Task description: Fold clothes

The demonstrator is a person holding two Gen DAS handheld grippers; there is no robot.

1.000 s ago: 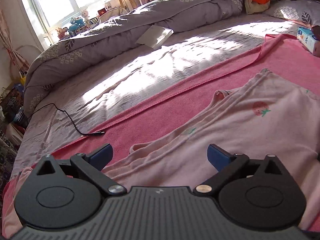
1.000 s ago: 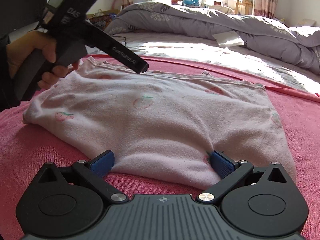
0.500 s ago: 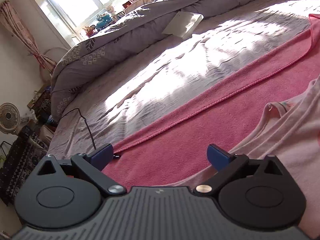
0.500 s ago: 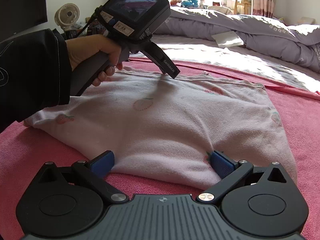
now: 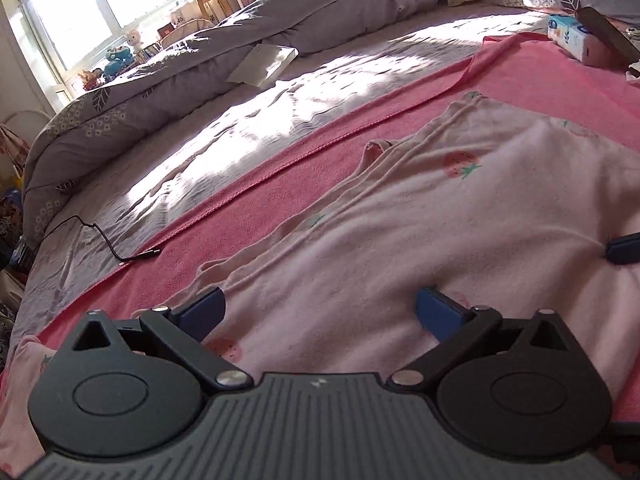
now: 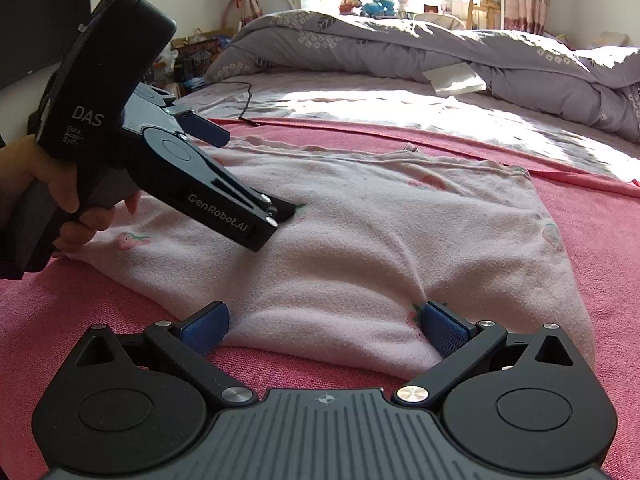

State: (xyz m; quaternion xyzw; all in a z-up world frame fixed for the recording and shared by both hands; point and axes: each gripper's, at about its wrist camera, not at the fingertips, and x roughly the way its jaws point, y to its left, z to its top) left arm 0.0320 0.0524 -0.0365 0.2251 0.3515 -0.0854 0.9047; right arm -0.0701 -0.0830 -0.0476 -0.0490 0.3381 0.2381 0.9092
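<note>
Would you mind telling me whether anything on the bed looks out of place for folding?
A black cable trails across the grey sheet, its plug end resting on the edge of the pink towel beside the pink garment. Otherwise nothing stands out.

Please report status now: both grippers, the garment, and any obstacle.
Left gripper open, low over pink garment. Right gripper open, fingers pressing into its near edge. Garment partly folded on pink towel. Nothing in the way.

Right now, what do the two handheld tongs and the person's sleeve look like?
Both tongs, left and right, are black with ribbed grey bases, round pivot discs, silver rivets and blue pads. The left unit's body carries white "DAS" and "GenRobot.AI" lettering. The sleeve is dark.
</note>
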